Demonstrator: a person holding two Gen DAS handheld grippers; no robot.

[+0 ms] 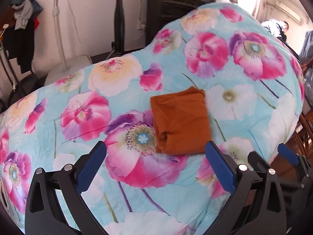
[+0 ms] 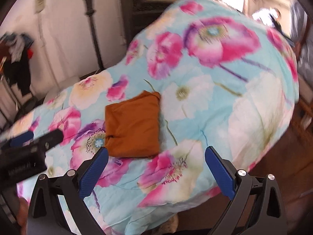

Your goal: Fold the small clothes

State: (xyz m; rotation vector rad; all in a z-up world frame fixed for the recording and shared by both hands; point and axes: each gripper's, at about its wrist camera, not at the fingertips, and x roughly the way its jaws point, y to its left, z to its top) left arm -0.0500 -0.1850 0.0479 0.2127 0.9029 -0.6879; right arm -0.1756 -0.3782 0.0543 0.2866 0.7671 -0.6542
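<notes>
An orange-brown garment (image 1: 181,122) lies folded into a compact square on the flowered quilt (image 1: 121,101); it also shows in the right wrist view as the same folded garment (image 2: 133,126). My left gripper (image 1: 156,166) is open just short of its near edge, with nothing between the blue pads (image 1: 91,168). My right gripper (image 2: 156,170) is open too, hovering a little nearer than the garment and to its right, empty. The right gripper (image 1: 277,158) also shows at the right edge of the left wrist view, and the left gripper (image 2: 39,139) shows at the left edge of the right wrist view.
The quilt covers a bed whose right edge (image 2: 283,117) drops to a wooden floor (image 2: 283,166). A dark bedpost (image 1: 119,19) and a carved dark cabinet (image 1: 176,5) stand behind. Clothes hang on a rack (image 1: 21,29) at far left. A person (image 1: 277,28) is at far right.
</notes>
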